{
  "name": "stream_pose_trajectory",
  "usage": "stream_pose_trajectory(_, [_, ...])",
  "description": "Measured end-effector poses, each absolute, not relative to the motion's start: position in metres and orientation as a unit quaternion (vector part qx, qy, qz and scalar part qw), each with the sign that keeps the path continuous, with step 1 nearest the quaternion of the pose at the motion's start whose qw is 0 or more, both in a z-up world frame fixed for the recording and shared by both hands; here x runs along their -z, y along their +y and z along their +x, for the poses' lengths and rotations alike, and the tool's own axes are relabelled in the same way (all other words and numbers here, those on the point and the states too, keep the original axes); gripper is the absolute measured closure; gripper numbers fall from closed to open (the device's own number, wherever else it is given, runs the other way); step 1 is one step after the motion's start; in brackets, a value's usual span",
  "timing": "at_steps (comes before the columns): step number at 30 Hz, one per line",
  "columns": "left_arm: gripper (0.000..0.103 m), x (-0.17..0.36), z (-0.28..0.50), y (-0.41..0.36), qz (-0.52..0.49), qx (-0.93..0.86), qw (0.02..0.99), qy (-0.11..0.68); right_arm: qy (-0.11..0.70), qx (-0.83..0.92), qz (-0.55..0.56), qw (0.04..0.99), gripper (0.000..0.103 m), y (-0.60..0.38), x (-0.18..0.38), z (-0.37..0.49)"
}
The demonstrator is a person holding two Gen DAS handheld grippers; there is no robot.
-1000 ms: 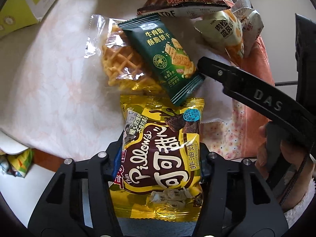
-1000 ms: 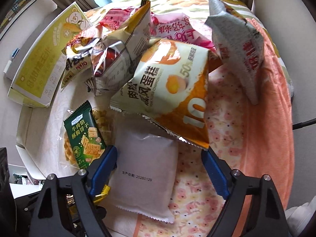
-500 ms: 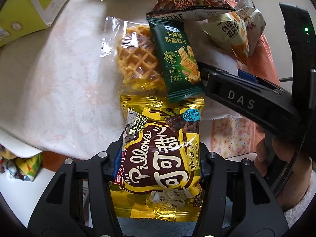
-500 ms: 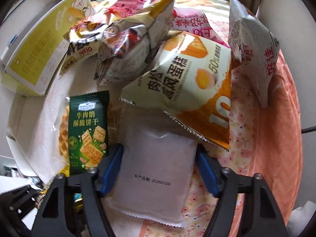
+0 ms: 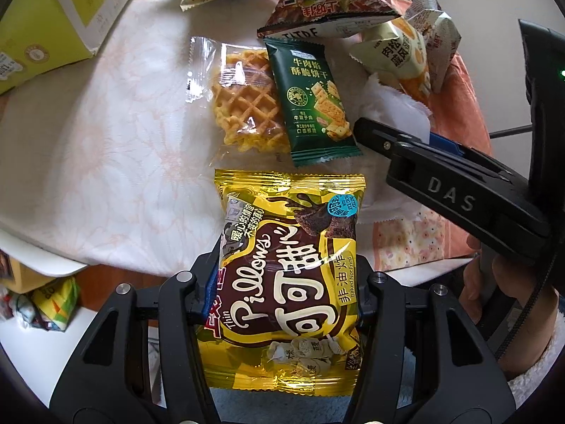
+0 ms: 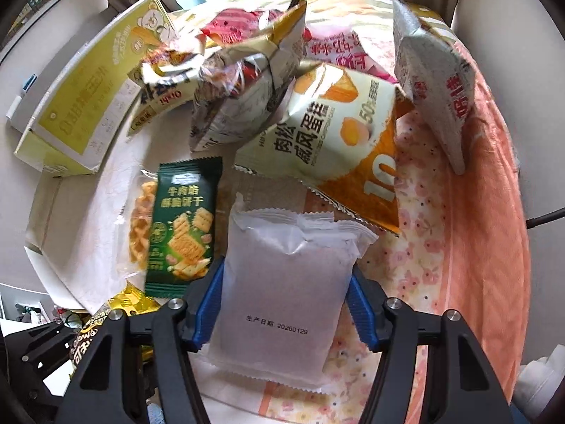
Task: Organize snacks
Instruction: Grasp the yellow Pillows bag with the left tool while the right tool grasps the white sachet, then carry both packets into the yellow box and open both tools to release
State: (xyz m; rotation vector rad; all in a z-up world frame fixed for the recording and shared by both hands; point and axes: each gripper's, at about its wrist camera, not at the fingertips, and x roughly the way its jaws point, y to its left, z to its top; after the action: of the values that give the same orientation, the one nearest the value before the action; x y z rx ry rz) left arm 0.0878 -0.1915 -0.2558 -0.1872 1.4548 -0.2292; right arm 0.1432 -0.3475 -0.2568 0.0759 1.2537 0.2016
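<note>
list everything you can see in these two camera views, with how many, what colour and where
Yellow and brown foil cocoa snack bag: 1, between the left gripper's pads.
Plain white sachet with printed date: 1, between the right gripper's pads.
Dark green cracker packet: 1, overlapping the waffle.
Clear-wrapped golden waffle: 1, on the white cloth.
Cream and orange cake bag: 1, behind the sachet.
Other crumpled snack bags: several, mixed colours, piled at the back.
Yellow-green cardboard box: 1, back left.
Orange floral cloth: 1, at right.
Left gripper: black, shut on the cocoa bag.
Right gripper: black with blue pads, just closed onto the sachet.
Hand: 1, holding the right gripper.
</note>
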Motion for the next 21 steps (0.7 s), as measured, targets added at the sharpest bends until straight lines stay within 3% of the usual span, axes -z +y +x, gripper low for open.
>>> stream_pose_trajectory(21, [0.053,0.145,0.111,-0.135,-0.105,0.088,0.826,0.547,0.482,-0.136,0.030,0.865,0.044,-0.324,0.130,0.148])
